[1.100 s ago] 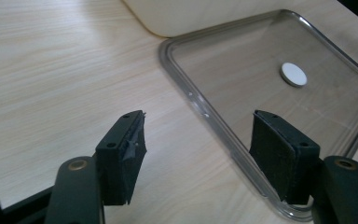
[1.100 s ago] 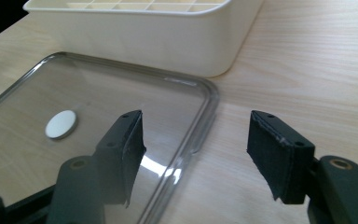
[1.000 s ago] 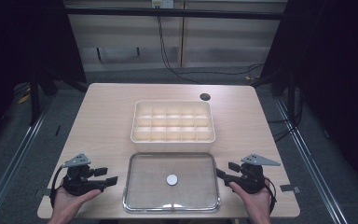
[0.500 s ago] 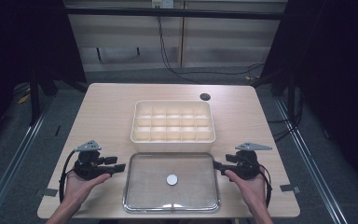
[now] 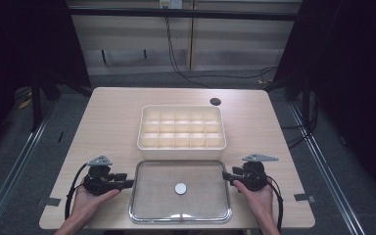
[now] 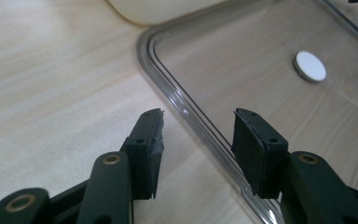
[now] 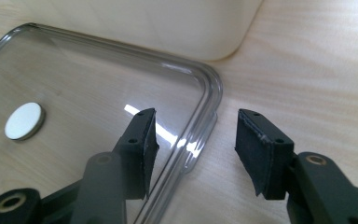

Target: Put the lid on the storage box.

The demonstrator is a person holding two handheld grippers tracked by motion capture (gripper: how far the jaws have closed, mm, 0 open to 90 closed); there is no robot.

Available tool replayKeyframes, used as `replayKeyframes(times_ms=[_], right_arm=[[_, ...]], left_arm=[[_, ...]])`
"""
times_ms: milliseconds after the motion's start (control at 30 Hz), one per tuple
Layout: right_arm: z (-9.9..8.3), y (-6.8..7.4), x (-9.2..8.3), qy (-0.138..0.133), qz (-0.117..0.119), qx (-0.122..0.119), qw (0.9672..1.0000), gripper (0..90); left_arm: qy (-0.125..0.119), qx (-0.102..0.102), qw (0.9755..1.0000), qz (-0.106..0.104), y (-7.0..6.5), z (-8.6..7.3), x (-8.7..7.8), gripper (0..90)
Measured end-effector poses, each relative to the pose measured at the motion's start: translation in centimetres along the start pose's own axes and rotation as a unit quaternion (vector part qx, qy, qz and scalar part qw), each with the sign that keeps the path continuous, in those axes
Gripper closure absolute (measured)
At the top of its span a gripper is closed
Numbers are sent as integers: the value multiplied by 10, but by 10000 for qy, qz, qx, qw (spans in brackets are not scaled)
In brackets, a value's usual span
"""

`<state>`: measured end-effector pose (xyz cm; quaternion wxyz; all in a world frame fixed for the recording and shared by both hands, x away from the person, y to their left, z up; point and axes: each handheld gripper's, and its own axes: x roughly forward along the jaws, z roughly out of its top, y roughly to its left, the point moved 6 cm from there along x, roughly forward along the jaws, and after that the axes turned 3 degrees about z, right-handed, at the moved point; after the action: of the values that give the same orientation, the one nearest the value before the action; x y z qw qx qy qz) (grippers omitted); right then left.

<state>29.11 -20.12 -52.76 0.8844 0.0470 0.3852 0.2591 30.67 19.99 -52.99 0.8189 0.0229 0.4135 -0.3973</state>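
A clear rectangular lid (image 5: 156, 196) lies flat at the table's front centre, with a small white disc (image 5: 180, 188) at its middle. My left gripper (image 5: 128, 184) is open at the lid's left edge. In the left gripper view the lid's rim (image 6: 168, 88) runs between the open left gripper (image 6: 198, 135) jaws, and the disc (image 6: 310, 66) lies beyond. My right gripper (image 5: 226, 177) is open at the lid's right edge. In the right gripper view the rim (image 7: 212, 88) passes between the open right gripper (image 7: 196, 140) jaws, with the disc (image 7: 24, 121) to the left.
A cream box (image 5: 181, 126) divided into several compartments stands just behind the lid, close to its far rim. A dark round hole (image 5: 215, 102) sits in the table's back right. Grey tape marks (image 5: 49, 201) lie near the front corners.
Both hands have moved away from the front edge and inward. Each open gripper now reaches a side rim of the clear lid, where before both stood apart from it.
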Motion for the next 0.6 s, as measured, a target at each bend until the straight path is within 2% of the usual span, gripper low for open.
replayKeyframes(times_ms=[100,167,267,367,600], right_arm=[[-4,-1,3,79,-4,90,9999,491],[-3,-1,4,50,-29,16,10000,491],[-4,-1,6,40,-30,29,10000,492],[-4,1,7,65,-14,-1,10000,490],[-7,5,10,238,-117,-111,9996,489]], left_arm=[[1,57,10000,14,-3,0,2,528],[69,113,9999,11,-5,-1,6,528],[111,107,9999,27,-4,-1,9,530],[94,117,9999,-43,-6,-1,10,540],[145,121,9998,-26,-8,-2,13,565]])
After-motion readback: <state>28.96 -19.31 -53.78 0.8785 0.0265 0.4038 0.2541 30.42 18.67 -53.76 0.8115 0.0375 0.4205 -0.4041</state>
